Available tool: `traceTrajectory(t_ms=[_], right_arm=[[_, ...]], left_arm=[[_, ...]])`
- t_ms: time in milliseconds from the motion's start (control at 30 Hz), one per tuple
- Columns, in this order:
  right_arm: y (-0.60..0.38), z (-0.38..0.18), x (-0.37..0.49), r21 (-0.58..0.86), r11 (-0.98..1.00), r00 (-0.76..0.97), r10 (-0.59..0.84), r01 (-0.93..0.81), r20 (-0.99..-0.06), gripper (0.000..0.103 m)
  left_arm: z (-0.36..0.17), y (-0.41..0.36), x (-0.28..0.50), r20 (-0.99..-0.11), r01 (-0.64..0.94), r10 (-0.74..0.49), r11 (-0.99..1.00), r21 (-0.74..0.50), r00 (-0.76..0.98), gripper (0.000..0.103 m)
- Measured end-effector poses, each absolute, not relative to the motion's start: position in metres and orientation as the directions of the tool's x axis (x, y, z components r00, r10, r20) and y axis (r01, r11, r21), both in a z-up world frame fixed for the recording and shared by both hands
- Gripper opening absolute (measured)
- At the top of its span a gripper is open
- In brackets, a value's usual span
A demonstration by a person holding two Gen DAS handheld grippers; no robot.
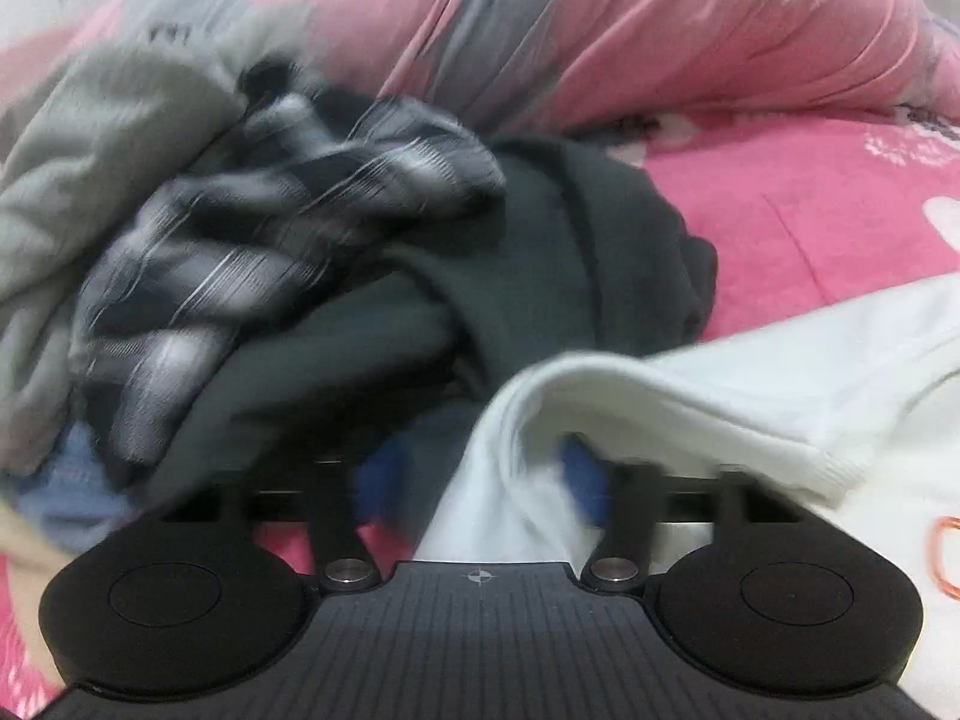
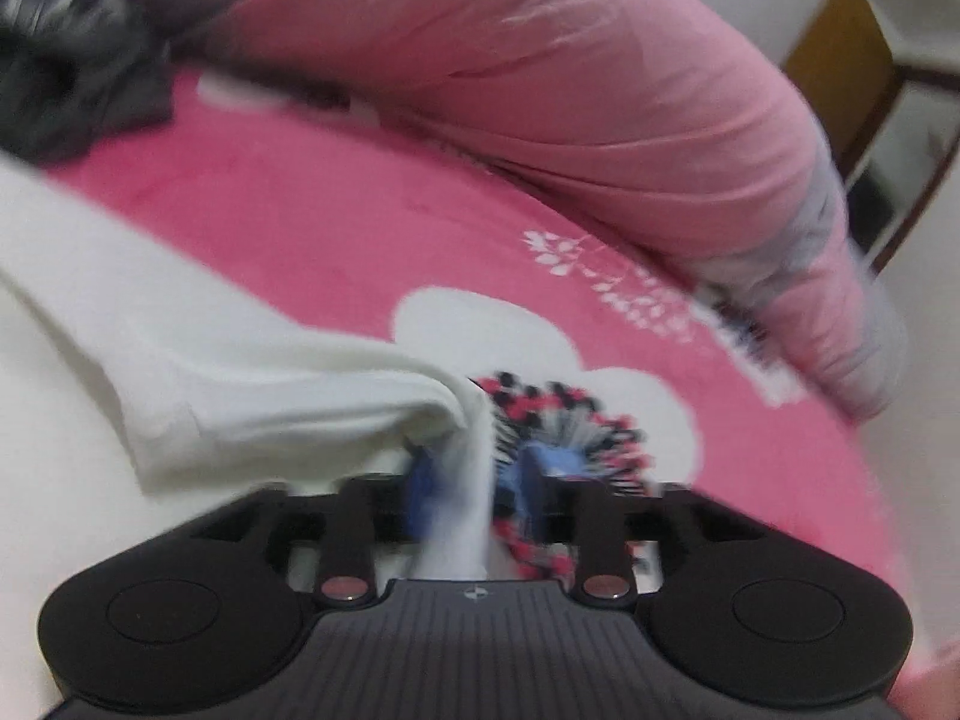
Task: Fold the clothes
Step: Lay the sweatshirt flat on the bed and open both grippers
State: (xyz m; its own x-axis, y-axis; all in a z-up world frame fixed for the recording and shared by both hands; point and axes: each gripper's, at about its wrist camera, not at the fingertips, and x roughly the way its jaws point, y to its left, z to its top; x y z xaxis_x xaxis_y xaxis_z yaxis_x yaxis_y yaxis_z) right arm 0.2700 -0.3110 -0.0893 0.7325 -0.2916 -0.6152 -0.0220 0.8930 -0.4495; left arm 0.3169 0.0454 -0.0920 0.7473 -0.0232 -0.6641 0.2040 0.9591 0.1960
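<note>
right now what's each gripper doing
left gripper: open, white garment lying between its fingers
right gripper: open, white garment between its fingers

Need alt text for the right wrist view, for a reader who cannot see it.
White garment lies on a pink bedspread, one fold running between the right gripper's open blue pads. A rumpled pink duvet lies behind, dark clothes at far left.

Soft, even indoor light fell without hard shadows or glare, while motion blur smeared the plaid garment point(image 1: 252, 276) and the blue pads point(image 2: 534, 468) in both wrist views, fisheye bending curved the pink quilt point(image 2: 540, 90), and dark vignetting clipped the corners.
</note>
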Motion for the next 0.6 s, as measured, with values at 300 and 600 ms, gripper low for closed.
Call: traceTrajectory(t_ms=[300,600], right_arm=[[-0.296,-0.041,0.180,-0.498,0.863,0.720,-0.293,-0.085,-0.629,0.075],[-0.285,0.019,0.102,-0.171,0.974,0.781,0.010,-0.148,-0.624,0.058]], left_arm=[[-0.034,0.083,0.218,-0.643,0.239,-0.110,0.964,0.118,0.758,0.080],[0.003,0.110,0.127,-0.538,0.281,-0.194,0.956,0.083,0.820,0.077]])
